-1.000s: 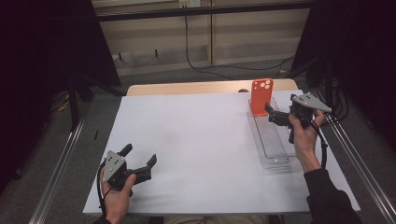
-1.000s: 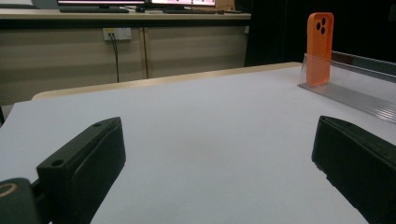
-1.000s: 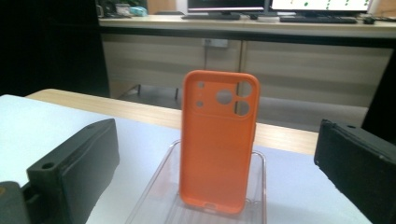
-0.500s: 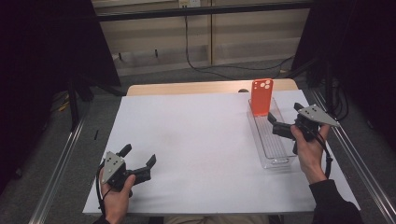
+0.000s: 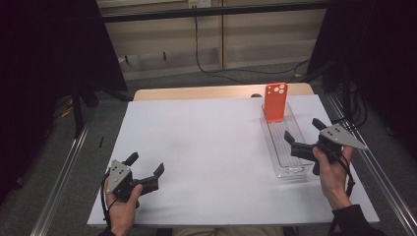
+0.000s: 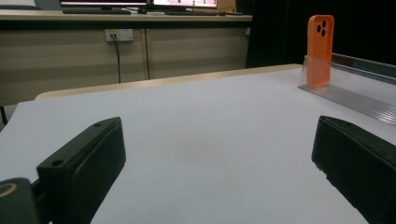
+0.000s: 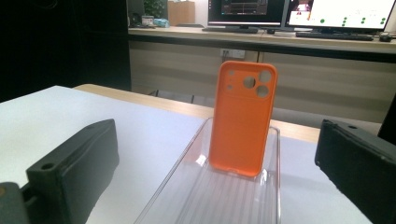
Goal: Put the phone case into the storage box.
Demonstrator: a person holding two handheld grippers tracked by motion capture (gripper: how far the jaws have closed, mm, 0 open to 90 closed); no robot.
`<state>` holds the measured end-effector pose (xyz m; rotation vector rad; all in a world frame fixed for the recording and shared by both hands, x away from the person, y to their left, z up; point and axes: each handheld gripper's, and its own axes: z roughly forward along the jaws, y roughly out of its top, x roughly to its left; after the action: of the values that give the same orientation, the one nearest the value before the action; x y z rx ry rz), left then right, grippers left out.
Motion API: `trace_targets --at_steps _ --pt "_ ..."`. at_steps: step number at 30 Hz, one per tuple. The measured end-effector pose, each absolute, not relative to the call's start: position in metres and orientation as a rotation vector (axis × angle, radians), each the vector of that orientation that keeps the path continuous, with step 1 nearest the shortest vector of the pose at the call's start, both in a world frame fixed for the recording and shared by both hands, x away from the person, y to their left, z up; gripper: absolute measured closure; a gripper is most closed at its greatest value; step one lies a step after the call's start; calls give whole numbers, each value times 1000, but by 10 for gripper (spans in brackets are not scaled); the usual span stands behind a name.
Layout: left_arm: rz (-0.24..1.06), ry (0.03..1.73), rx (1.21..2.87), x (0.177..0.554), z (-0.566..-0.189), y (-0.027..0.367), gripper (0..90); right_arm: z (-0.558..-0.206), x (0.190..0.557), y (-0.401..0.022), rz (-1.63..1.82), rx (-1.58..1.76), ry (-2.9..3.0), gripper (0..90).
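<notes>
An orange phone case [image 5: 275,102] stands upright at the far end of a long clear tray [image 5: 290,162] on the right of the white table. My right gripper [image 5: 302,130] hovers over the tray's near half, open and empty, jaws toward the case. In the right gripper view the orange case [image 7: 243,119] stands straight ahead in the clear tray [image 7: 224,196], between my open right gripper [image 7: 218,135] jaws but well beyond them. My left gripper [image 5: 145,164] rests open and empty at the near left. From the left gripper [image 6: 219,135] view the case [image 6: 320,44] is far off at right.
A white sheet [image 5: 206,142] covers the table, with a wooden strip [image 5: 196,92] bare at the far edge. Metal rails [image 5: 64,172] run along both sides of the table. Cables and a dark frame stand beyond the far edge.
My right gripper has drawn back along the tray toward the near edge, away from the orange case. The left gripper has stayed where it was.
</notes>
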<state>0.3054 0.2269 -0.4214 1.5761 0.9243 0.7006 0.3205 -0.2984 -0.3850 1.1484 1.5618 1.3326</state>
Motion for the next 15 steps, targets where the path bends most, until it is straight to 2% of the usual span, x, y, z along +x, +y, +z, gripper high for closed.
trace_targets --at_steps 15 --pt "706 920 1572 300 -420 228 28 -404 288 -304 1323 1119 1578 0"
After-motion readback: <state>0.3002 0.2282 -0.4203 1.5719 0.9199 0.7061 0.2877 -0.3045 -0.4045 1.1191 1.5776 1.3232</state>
